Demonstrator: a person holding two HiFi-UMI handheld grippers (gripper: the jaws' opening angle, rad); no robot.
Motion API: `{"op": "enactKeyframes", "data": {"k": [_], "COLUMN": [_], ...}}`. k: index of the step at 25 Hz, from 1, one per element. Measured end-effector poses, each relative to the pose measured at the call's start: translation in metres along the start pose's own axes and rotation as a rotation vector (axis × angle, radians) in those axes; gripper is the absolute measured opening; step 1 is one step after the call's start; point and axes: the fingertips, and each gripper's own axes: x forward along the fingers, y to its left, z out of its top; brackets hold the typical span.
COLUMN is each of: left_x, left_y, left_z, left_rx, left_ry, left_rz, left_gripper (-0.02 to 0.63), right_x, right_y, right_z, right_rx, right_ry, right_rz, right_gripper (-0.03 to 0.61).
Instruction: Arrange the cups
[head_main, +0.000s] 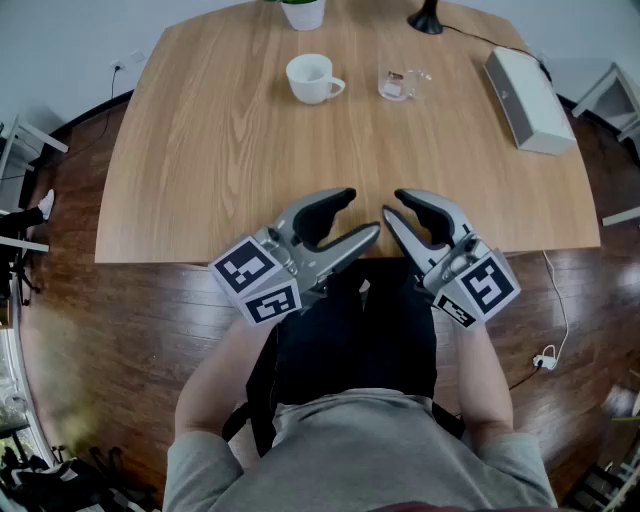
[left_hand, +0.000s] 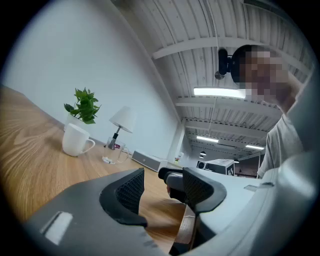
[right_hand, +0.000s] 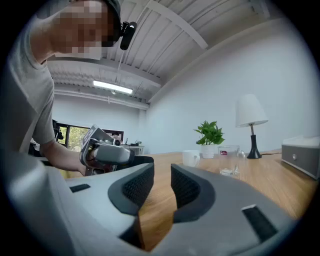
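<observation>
The left tongs (head_main: 362, 212) are hovering spread, the right tongs (head_main: 394, 206) barely parted, both empty at the near edge of the pale wooden worktop (head_main: 250, 170); the white ceramic mug (head_main: 314, 78) and clear glass cup (head_main: 397, 84) are standing well ahead, so reaching in with such narrow jaws is risking toppling the glass

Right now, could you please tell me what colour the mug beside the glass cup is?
White; the mug shows best in the head view.

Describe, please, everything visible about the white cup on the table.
The white cup is a glossy, ceramic-looking mug with one loop handle, which points toward the clear glass cup beside it. It stands upright and looks empty, on the far part of the wooden table. Only the table touches it.
</observation>
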Motion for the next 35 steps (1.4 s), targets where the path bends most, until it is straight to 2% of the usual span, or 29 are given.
{"op": "enactKeyframes", "data": {"k": [6,16,21,23,24,29,32,34,35], "left_x": [-0.011,-0.01,-0.01,-0.01,-0.01,-0.009,-0.009,-0.009,-0.009], "left_y": [0.004,0.007,0.009,0.009,0.009,0.007,0.008,0.009,0.009], "left_z": [-0.001,0.006,0.007,0.006,0.006,0.005,0.005,0.005,0.005], "left_rx": [0.006,-0.056,-0.07,-0.066,-0.062,-0.054,-0.055,-0.061,-0.064], "left_ry": [0.037,-0.003,-0.014,-0.009,-0.006,-0.003,-0.005,-0.007,-0.008], "left_rz": [0.0,0.002,-0.001,0.0,0.001,0.002,0.002,0.002,0.002], "left_gripper": [0.236,0.236,0.235,0.236,0.236,0.236,0.236,0.236,0.236], "right_x": [0.007,0.01,0.01,0.007,0.006,0.011,0.027,0.039,0.045], "right_y": [0.008,-0.01,-0.052,-0.079,-0.095,-0.168,-0.204,-0.221,-0.228], "right_z": [-0.003,-0.005,0.002,0.009,0.012,0.012,0.009,0.007,0.005], "right_rx": [0.041,0.053,0.001,-0.011,-0.015,-0.041,-0.056,-0.077,-0.09], "right_ry": [-0.025,0.017,0.07,0.078,0.086,0.159,0.198,0.225,0.242], "right_rz": [-0.013,-0.02,-0.062,-0.104,-0.126,-0.221,-0.245,-0.249,-0.251], "right_gripper": [0.1,0.1,0.1,0.104,0.143,0.152,0.158,0.215,0.215]}}
